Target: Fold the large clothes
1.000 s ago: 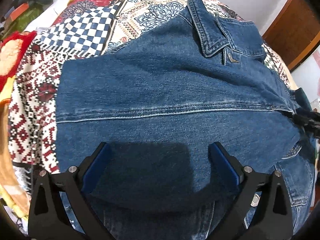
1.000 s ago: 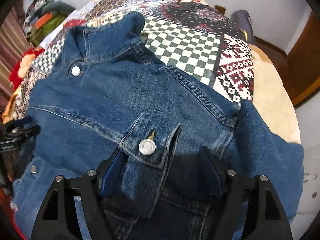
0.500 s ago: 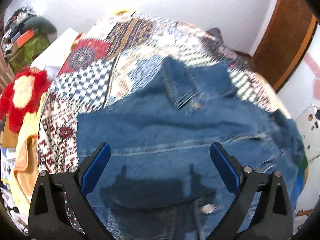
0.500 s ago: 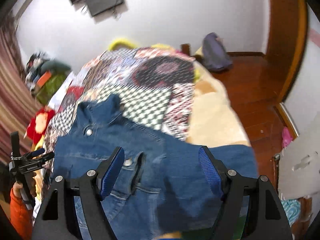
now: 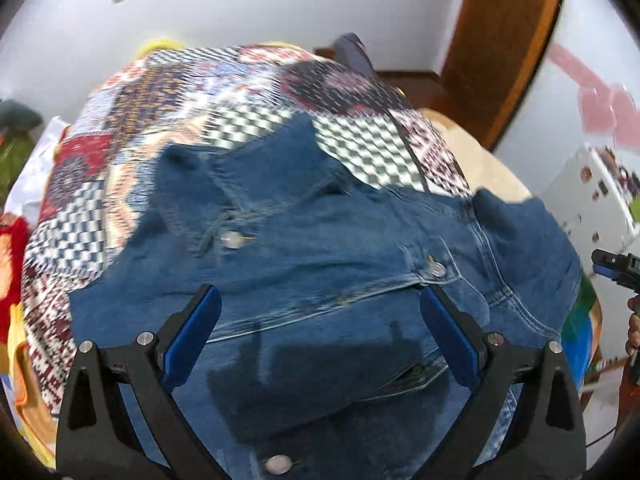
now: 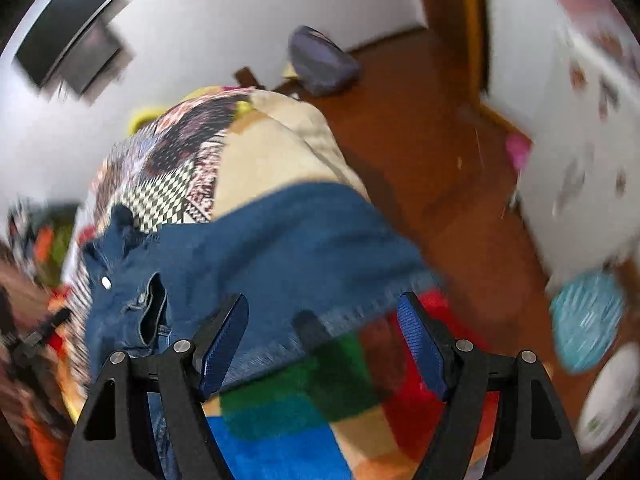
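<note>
A blue denim jacket lies spread on a bed covered by a patchwork quilt, collar toward the far side, silver buttons showing. My left gripper is open and empty above the jacket's front. My right gripper is open and empty above the jacket's sleeve, which hangs over the bed's right edge. The right gripper also shows at the right edge of the left wrist view. The right wrist view is blurred.
A colourful block-pattern blanket lies under the sleeve at the bed's near right edge. A wooden floor and door frame are to the right. A purple bag sits by the wall. Red and yellow items lie on the left.
Both grippers have lifted up and back from the jacket. The right one has swung right, over the sleeve and the bed's edge. Both stayed open.
</note>
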Motion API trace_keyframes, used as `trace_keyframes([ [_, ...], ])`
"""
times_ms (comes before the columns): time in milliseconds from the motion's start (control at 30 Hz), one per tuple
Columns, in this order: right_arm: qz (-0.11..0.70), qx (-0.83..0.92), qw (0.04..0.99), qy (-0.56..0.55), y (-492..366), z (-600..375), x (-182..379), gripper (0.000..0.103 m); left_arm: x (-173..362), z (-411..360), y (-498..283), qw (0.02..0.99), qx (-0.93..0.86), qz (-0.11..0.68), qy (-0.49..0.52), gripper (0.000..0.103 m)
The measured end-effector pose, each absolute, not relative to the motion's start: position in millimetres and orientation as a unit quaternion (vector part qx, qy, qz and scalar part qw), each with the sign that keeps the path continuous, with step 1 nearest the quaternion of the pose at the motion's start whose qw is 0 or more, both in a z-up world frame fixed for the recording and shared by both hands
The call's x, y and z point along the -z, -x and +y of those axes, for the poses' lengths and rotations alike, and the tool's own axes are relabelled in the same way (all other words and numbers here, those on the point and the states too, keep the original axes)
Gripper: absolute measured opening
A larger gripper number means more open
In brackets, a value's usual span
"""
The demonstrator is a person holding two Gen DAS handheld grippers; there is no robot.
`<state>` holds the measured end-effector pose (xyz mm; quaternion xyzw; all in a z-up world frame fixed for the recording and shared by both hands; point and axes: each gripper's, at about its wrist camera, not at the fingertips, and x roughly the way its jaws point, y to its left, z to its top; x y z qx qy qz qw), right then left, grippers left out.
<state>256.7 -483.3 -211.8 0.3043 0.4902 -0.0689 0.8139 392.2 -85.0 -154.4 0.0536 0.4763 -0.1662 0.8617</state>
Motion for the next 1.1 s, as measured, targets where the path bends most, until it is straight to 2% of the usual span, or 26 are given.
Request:
trace_keyframes([
  [133,0.488,0.061,0.785,-0.378,-250,-502,240,0.075,183,-105,-402,0.839,0.175,0.511,-0.07,0.1],
  [333,0.474,0.063,0.764,-0.433,-266,-514,260,0.076,221,-117,-409,0.807,0.182,0.557,-0.067,0.1],
  [633,0.458,0.091,0.778,-0.42,-298,-509,269,0.074,226,-115,-407,0.807,0.18,0.56,-0.063,0.1],
  [733,0.447,0.09,0.788,-0.413,-302,-505,262,0.055,220,-108,-404,0.809,0.178,0.556,-0.065,0.1],
  [800,0.434,0.087,0.803,-0.4,-303,-500,252,0.038,217,-106,-402,0.813,0.176,0.551,-0.067,0.1],
  [867,0.413,0.082,0.823,-0.382,-302,-493,236,0.03,210,-101,-399,0.818,0.174,0.544,-0.067,0.1],
  [967,0.38,0.074,0.849,-0.359,-300,-481,211,0.024,199,-91,-394,0.827,0.172,0.532,-0.058,0.1],
  [1100,0.334,0.046,0.89,-0.308,-302,-452,160,0.02,182,-72,-387,0.839,0.166,0.516,-0.04,0.1],
])
